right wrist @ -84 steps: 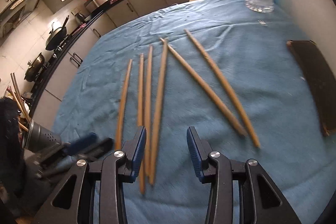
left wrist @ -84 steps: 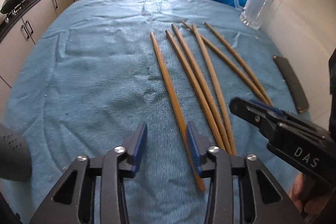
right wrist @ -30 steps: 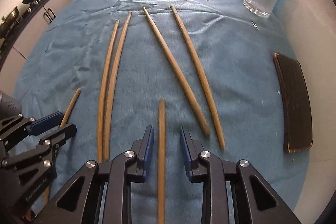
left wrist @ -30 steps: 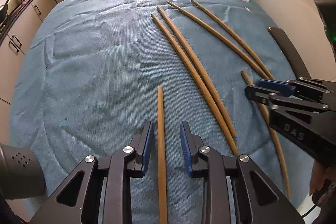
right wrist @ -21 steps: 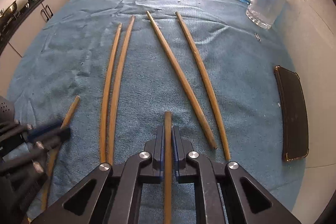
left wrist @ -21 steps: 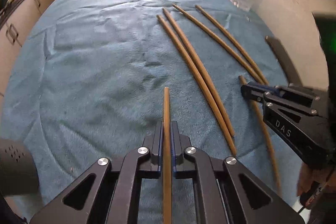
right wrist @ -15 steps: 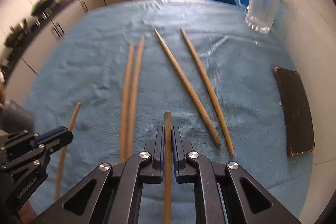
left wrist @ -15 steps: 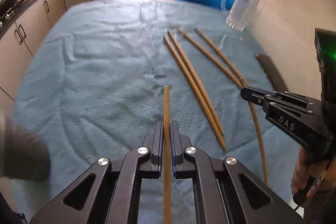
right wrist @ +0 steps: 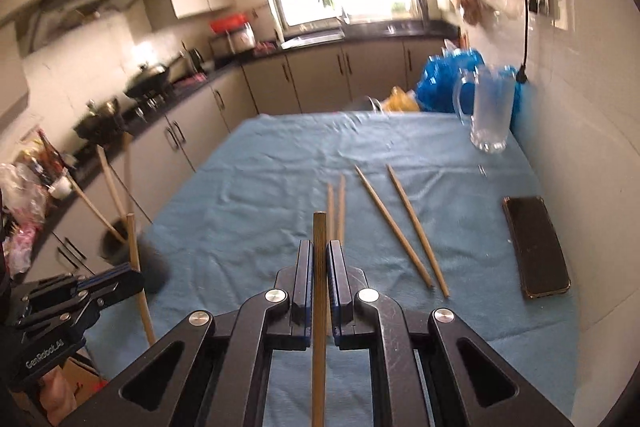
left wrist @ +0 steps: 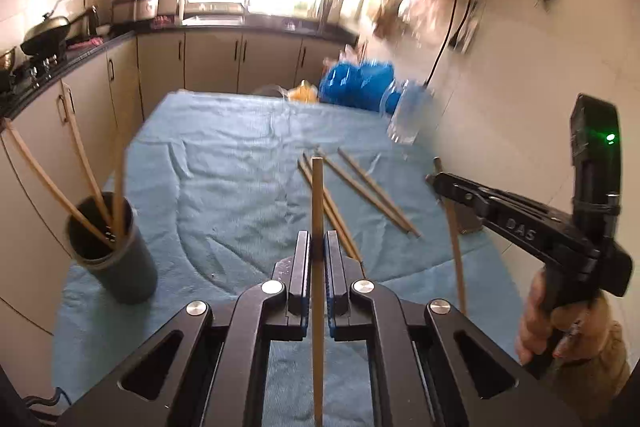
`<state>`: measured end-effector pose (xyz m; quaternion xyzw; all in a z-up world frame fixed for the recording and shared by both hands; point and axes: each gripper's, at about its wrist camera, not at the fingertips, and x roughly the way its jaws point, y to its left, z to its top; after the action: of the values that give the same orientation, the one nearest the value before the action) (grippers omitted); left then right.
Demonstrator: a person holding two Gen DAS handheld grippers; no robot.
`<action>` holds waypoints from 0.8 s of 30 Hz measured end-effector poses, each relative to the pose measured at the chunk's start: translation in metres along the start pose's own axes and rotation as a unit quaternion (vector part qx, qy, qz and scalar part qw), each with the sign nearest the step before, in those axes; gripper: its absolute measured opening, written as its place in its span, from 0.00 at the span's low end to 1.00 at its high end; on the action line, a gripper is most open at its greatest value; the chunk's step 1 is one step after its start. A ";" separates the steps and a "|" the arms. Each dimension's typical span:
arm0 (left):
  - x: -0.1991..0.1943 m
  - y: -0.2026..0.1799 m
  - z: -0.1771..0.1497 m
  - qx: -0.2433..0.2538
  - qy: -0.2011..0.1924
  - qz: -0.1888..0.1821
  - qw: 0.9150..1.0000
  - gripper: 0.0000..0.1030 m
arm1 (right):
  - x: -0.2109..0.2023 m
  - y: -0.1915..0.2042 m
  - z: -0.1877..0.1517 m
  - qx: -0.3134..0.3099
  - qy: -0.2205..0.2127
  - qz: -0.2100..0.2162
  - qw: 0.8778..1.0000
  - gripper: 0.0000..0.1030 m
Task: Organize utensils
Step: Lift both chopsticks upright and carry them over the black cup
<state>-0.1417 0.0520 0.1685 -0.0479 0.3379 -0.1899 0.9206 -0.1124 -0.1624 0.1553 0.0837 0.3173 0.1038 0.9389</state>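
Note:
My left gripper (left wrist: 318, 243) is shut on a long wooden chopstick (left wrist: 317, 195) that runs straight between its pads, lifted above the blue cloth (left wrist: 224, 167). My right gripper (right wrist: 319, 251) is shut on a second chopstick (right wrist: 319, 227) in the same way. In the left wrist view the right gripper (left wrist: 434, 181) hangs at the right, its chopstick (left wrist: 454, 239) pointing down. A dark round holder (left wrist: 116, 267) with three chopsticks stands at the cloth's near left corner. Several more chopsticks (right wrist: 400, 227) lie on the cloth ahead.
A glass mug (right wrist: 490, 111) and a blue bag (right wrist: 448, 75) stand at the far right by the wall. A black phone (right wrist: 536, 247) lies along the right edge. Kitchen cabinets (left wrist: 80, 107) run down the left. A hand (left wrist: 560, 327) grips the right gripper's handle.
Both grippers shut on a chopstick each and lifted them off the cloth. Both views tipped upward, and the holder came into view at the left.

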 end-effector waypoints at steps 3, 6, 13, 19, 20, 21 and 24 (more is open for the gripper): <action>-0.025 0.000 0.003 -0.004 -0.031 -0.002 1.000 0.06 | -0.018 0.016 0.006 -0.011 -0.042 0.009 0.999 0.07; -0.050 0.008 0.010 -0.017 -0.061 -0.006 0.998 0.06 | -0.035 0.035 0.011 -0.023 -0.081 0.014 0.996 0.07; -0.105 0.037 0.030 -0.040 -0.128 0.008 0.991 0.06 | -0.042 0.072 0.038 -0.019 -0.151 0.053 0.987 0.07; -0.137 0.071 0.050 -0.047 -0.168 0.058 0.983 0.06 | -0.022 0.117 0.066 -0.008 -0.179 0.094 0.979 0.07; -0.140 0.079 0.054 -0.050 -0.172 0.068 0.981 0.06 | -0.018 0.124 0.070 -0.007 -0.181 0.100 0.978 0.07; -0.141 0.087 0.057 -0.053 -0.175 0.078 0.980 0.06 | -0.011 0.136 0.075 -0.006 -0.185 0.109 0.977 0.07; -0.139 0.107 0.064 -0.061 -0.178 0.100 0.977 0.06 | 0.005 0.160 0.086 -0.001 -0.188 0.129 0.974 0.07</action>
<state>-0.1644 0.2013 0.2781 -0.1025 0.1830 -0.0647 0.9756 -0.0780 -0.0148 0.2557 0.1413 0.1218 0.2063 0.9606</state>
